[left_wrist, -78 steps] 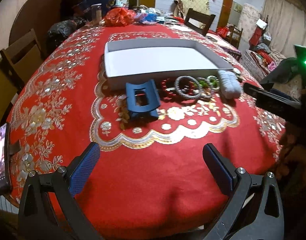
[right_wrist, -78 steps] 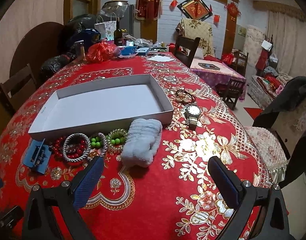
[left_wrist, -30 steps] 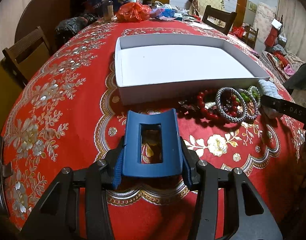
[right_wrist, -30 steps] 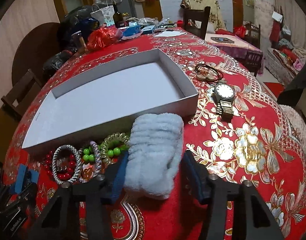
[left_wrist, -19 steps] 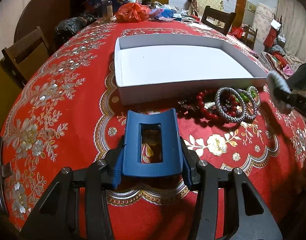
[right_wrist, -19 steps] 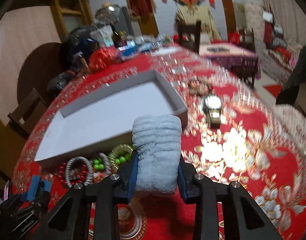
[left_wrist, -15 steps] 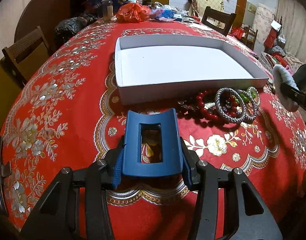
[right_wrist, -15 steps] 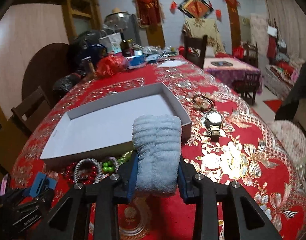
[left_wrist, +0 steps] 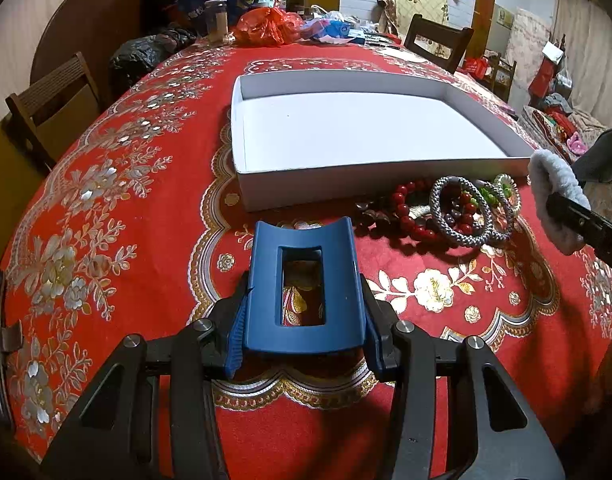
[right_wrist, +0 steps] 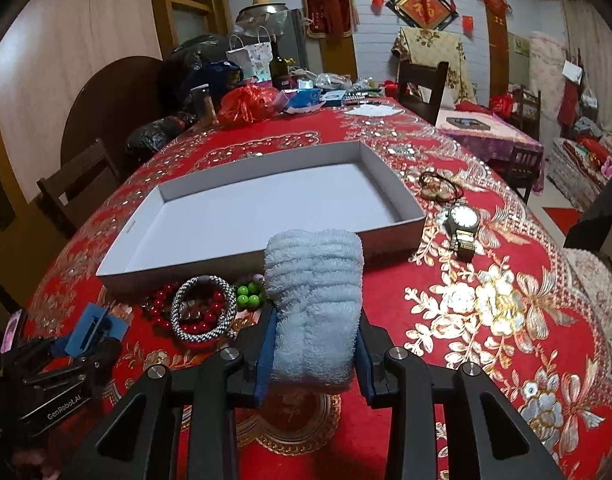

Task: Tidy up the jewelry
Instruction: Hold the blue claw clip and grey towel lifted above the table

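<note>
**Both grippers loaded, tray bare**

The left gripper (left_wrist: 303,322) is clamped on a blue hair claw clip (left_wrist: 303,280), its blue pads pressing the clip's two sides near the base, so the clip stands up out of the gripper with its rectangular cut-out facing the camera. Just past the clip, ahead and to the right, a heap of bracelets lies on the tabletop (left_wrist: 105,208): a red bead bracelet (left_wrist: 406,212), a silver braided bangle (left_wrist: 460,210) overlapping it, and a green bead bracelet (left_wrist: 502,194) at the far right end. Directly beyond the heap sits the shallow white cardboard tray (left_wrist: 346,188), its near wall just beside the beads.

The right gripper (right_wrist: 314,354) is squeezed onto a pale blue fluffy scrunchie (right_wrist: 314,300); its jaws have just been closing, and the soft roll between them bulges above the pads, lifted off the tabletop. Left of this gripper lie the same bracelets, and further left the other gripper with its blue clip. Ahead is the tray's near wall. Ahead and to the right, on the red and gold cloth, a wristwatch (right_wrist: 462,220) lies just beside the tray's right corner, with dark hair ties (right_wrist: 440,188) just behind it.
</note>
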A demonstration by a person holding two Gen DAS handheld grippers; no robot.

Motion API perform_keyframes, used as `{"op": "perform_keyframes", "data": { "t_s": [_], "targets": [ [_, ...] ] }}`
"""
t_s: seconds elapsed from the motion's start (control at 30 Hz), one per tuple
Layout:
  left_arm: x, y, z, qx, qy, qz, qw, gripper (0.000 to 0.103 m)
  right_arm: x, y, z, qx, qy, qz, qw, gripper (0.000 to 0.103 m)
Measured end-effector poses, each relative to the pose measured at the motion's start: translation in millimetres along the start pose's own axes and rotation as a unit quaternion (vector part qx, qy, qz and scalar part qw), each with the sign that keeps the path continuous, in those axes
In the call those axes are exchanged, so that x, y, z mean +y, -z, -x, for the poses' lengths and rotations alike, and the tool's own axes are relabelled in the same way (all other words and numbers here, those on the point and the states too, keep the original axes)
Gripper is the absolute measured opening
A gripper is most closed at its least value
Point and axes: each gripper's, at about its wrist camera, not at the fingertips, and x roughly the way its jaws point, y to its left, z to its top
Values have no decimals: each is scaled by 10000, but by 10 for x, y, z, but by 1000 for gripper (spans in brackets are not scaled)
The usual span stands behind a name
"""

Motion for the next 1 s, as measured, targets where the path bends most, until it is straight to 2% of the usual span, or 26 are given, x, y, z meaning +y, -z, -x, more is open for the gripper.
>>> {"op": "perform_keyframes", "data": {
  "t_s": [0.13,0.47,1.0],
  "targets": [
    [1,3,0,-1,-1,1,10000,46,-32,9,-52,155,-22,-78,9998,33],
    [1,7,-2,-3,3,2,10000,46,143,21,-50,85,-143,408,9990,33],
    [2,11,-4,-6,4,1,10000,46,116,6,-61,89,-86,355,9993,33]
  ]
}}
